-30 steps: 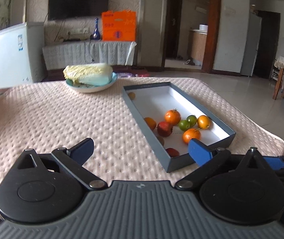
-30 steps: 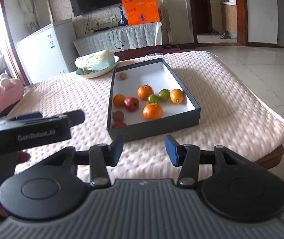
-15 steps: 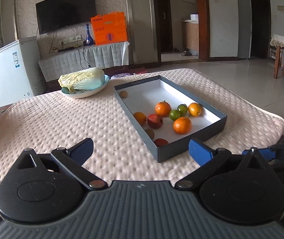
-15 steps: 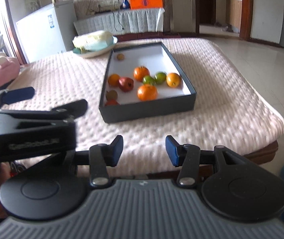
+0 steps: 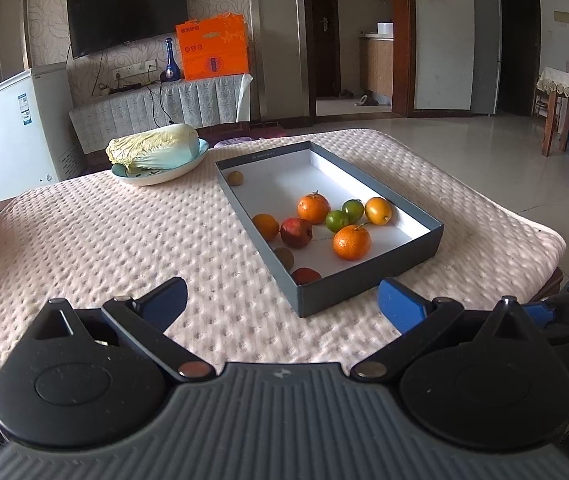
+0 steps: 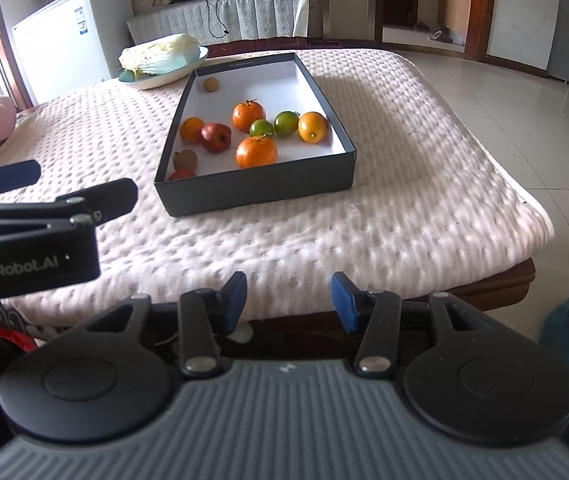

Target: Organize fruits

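A: Left gripper (image 5: 280,300) and right gripper (image 6: 288,300): jaws seen spread apart, nothing held, both kept short of the box.

B: Progress? All fruit is found inside the dark box (image 6: 260,190): two oranges (image 6: 256,152), a red apple (image 6: 215,137), green citrus (image 6: 286,123), small brown fruit (image 6: 211,84). Loosely clustered, not grouped; gathered or awaiting sorting can't be told.

A: Surface, room? Pink quilted cover (image 5: 84,240), napa cabbage on a plate (image 5: 154,148); TV (image 5: 126,10), white freezer (image 5: 12,128) noted behind.

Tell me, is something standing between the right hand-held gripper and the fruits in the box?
Only the box's near wall. The right hand-held gripper is open and empty; bare quilted cover lies before the box, so it must go over that wall to the fruits.
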{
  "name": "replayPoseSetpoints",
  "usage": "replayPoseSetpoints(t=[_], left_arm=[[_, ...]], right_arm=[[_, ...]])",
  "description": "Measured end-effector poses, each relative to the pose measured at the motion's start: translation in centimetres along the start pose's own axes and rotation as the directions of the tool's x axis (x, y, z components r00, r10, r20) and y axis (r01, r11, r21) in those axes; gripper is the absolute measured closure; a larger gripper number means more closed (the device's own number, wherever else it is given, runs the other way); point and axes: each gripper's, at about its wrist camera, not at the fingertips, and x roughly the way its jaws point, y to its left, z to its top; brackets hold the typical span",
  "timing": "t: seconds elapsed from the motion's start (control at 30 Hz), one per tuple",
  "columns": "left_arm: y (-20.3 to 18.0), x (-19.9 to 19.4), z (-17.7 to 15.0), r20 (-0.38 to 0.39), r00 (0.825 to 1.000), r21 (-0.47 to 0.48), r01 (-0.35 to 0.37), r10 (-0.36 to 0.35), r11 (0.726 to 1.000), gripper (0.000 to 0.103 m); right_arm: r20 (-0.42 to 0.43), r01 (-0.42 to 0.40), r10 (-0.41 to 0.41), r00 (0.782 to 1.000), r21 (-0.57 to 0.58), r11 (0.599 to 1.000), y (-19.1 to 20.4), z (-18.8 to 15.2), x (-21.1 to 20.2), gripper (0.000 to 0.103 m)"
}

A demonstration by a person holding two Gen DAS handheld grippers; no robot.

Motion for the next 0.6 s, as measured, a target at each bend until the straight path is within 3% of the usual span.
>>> replayPoseSetpoints(t=[0.6], left_arm=[[0.07,0.05,-0.1,0.002,1.0,0.009,-0.001,0.001,1.0,0.0]], right_arm=[[-0.009,0.005,-0.005,1.0,-0.008,1.0,0.26,-0.08,0.37,0.053]])
